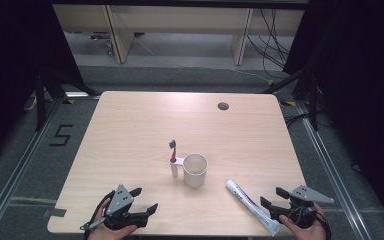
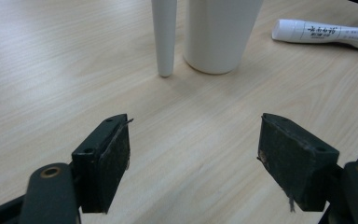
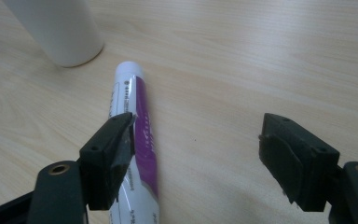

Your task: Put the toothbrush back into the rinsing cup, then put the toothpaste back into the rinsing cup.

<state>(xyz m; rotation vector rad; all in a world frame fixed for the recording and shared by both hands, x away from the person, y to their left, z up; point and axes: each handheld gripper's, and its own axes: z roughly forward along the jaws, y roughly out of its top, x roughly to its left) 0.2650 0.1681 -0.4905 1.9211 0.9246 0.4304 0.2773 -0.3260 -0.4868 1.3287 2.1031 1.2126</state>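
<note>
Pale wood table (image 1: 140,130) bears everything. At its near left edge the left gripper (image 1: 146,200) has its jaws spread wide, nothing between them. Mid-table, a toothbrush (image 1: 173,150) stands upright in a holder beside the white cup (image 1: 195,170). Right of them lies the toothpaste tube (image 1: 247,200); the right gripper view reveals its purple stripe (image 3: 144,135). The right gripper (image 1: 272,197) is spread around the tube, without squeezing it.
</note>
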